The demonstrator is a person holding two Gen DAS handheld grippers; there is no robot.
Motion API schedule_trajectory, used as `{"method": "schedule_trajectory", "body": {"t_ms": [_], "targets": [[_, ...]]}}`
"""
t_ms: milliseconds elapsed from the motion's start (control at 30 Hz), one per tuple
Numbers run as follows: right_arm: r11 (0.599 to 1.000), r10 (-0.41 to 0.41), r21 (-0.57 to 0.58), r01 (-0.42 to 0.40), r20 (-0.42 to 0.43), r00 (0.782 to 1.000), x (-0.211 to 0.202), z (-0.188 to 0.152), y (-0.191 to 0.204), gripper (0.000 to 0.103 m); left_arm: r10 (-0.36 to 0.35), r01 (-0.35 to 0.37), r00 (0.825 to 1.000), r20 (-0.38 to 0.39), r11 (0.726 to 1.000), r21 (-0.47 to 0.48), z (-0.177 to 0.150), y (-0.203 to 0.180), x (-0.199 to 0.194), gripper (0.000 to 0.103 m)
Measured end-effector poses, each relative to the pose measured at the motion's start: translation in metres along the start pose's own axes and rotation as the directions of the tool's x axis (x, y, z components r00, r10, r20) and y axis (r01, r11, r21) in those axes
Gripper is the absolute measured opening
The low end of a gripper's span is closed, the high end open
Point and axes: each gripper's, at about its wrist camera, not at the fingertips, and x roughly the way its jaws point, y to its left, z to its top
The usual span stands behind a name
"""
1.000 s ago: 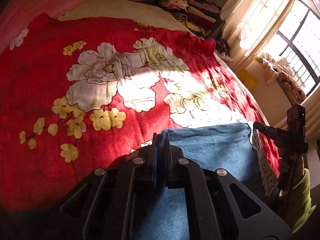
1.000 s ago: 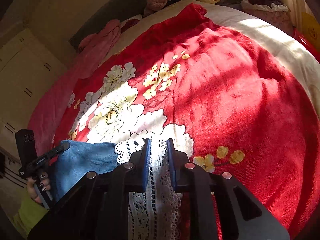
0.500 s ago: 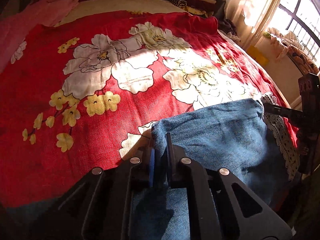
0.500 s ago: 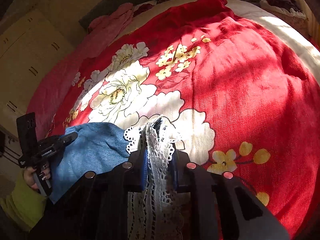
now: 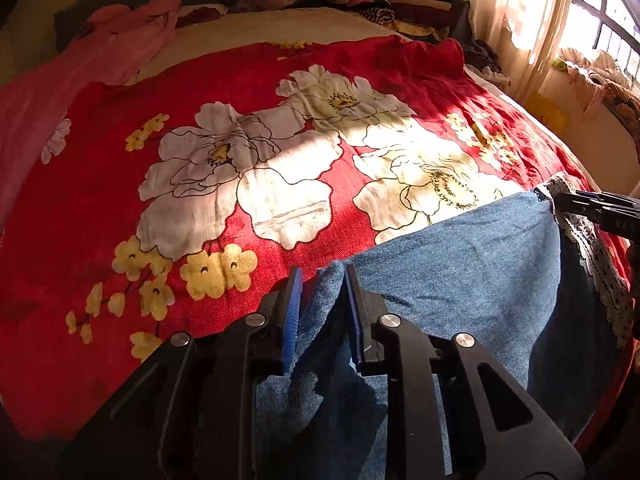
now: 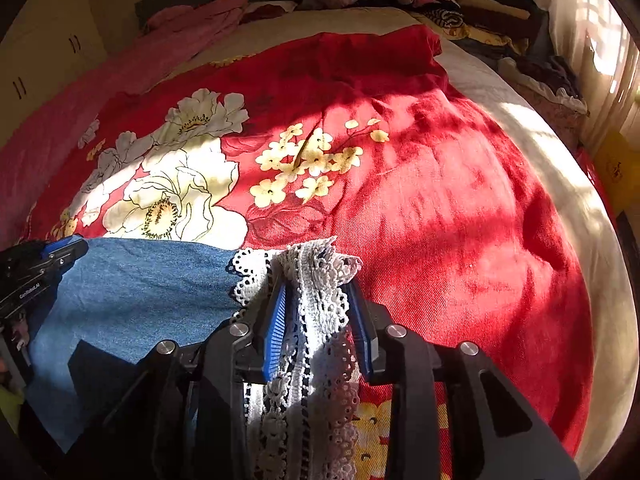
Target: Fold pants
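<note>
Lying on the red floral bedspread, the blue denim pants with white lace trim are sitting between my spread left claw and right claw.

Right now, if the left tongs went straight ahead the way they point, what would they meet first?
Probably the red floral bedspread: beyond the denim pants edge between the left tongs, only it lies ahead. Depth is hard to judge through the fisheye.
</note>
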Motion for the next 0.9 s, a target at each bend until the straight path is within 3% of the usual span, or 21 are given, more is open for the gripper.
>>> {"method": "schedule_trajectory", "body": {"t_ms": [100, 167, 233, 333, 467, 567, 633, 767, 900], "targets": [[0.996, 0.058, 0.069, -0.063, 0.076, 0.995, -0.045, -0.012, -0.015, 0.047, 0.017, -0.015, 0.998, 0.066, 1.0, -0.027, -0.006, 0.011, -0.036, 0.036], [0.98, 0.143, 0.124, -0.155, 0.101, 0.985, -0.068, -0.027, -0.026, 0.051, 0.054, -0.05, 0.993, 0.101, 0.998, -0.044, -0.014, 0.02, -0.062, 0.046], [0.963, 0.209, 0.153, -0.221, 0.087, 0.974, -0.082, -0.047, -0.033, 0.051, 0.096, -0.087, 0.988, 0.121, 0.993, -0.078, -0.026, 0.031, -0.084, 0.053], [0.963, 0.231, 0.137, -0.234, 0.036, 0.972, -0.089, -0.075, -0.032, 0.051, 0.086, -0.069, 0.989, 0.123, 0.989, -0.132, -0.055, 0.047, -0.113, 0.056], [0.971, 0.215, 0.121, -0.209, -0.047, 0.975, -0.081, -0.103, -0.022, 0.051, 0.114, -0.102, 0.989, 0.096, 0.986, -0.129, -0.092, 0.056, -0.136, 0.056], [0.974, 0.209, 0.11, -0.198, -0.099, 0.973, -0.069, -0.111, -0.012, 0.052, 0.184, -0.177, 0.981, 0.063, 0.978, -0.107, -0.112, 0.064, -0.143, 0.06], [0.983, 0.177, 0.083, -0.167, -0.135, 0.975, -0.061, -0.114, -0.003, 0.05, 0.26, -0.257, 0.966, 0.02, 0.962, -0.093, -0.125, 0.07, -0.138, 0.064], [0.994, 0.068, -0.073, -0.079, -0.142, 0.987, -0.067, -0.116, 0.02, 0.016, 0.318, -0.32, 0.947, -0.051, 0.946, -0.05, -0.147, 0.073, -0.127, 0.064], [0.995, 0.032, -0.087, -0.044, -0.133, 0.991, -0.079, -0.121, 0.019, 0.016, 0.313, -0.316, 0.948, -0.054, 0.948, -0.048, -0.156, 0.074, -0.132, 0.064]]}}
